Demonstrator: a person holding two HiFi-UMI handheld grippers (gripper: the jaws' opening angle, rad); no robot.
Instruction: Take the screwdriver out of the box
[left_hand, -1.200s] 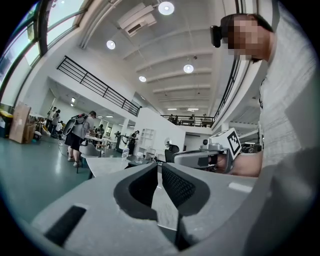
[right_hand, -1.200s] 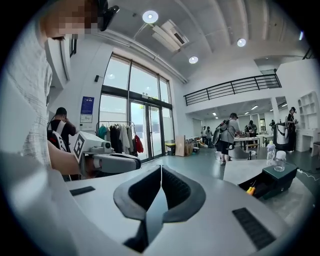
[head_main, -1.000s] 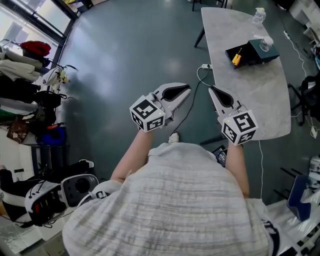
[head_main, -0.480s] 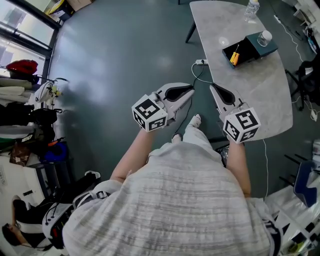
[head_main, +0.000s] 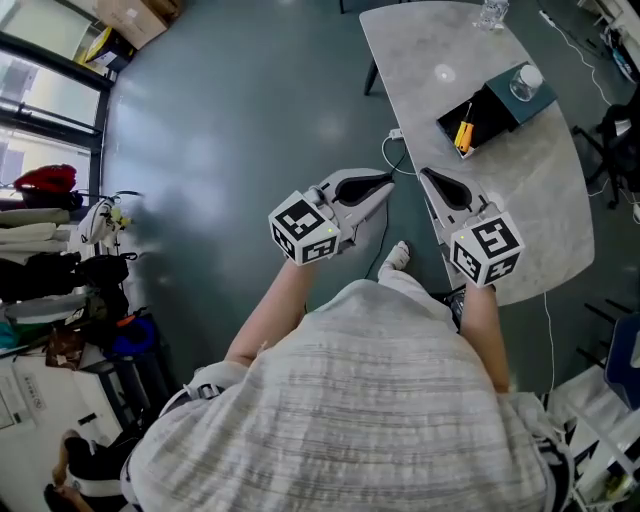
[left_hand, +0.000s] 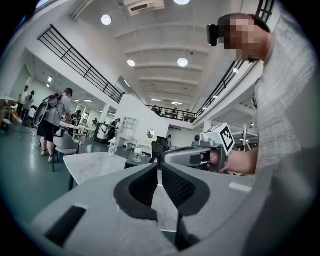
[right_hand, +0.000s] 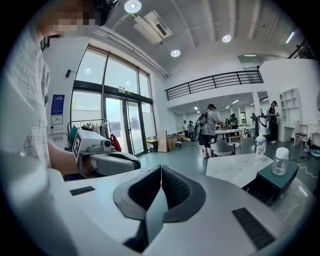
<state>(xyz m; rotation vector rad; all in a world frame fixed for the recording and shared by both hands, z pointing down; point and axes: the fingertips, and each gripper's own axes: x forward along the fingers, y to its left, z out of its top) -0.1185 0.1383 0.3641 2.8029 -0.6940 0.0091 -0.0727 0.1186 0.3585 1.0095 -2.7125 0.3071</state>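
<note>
A grey-green floor (head_main: 250, 120) fills most of the head view, and the pale counter (head_main: 520, 210) stands at the far right, with the person near its near edge. The dark box (head_main: 500, 105) sits toward the far right of the counter. Its near-left half is an open black tray, and its far-right half is closed and teal. Both tools are held out in front of the body, short of the box. The left tool (head_main: 385, 185) is over the floor to the left of the counter. Its jaws are pressed together with nothing between them, as its own view shows plainly. The right tool (head_main: 425, 176) is at the counter's near edge and points toward the box. Its jaws are likewise closed on nothing. A clear bottle (head_main: 490, 12) stands at the far edge of the counter. A small white-capped jar (head_main: 527, 80) stands on the teal half of the box. The screwdriver (head_main: 462, 133) has a yellow and black handle and lies slanted in the open black tray, untouched and well apart from either tool. By my reading the task has hardly begun, and this is only the approach. One tool, most likely the right since it is the nearer, has yet to reach the box and open its jaws. It then has to close them on the handle and lift the screwdriver clear.
</note>
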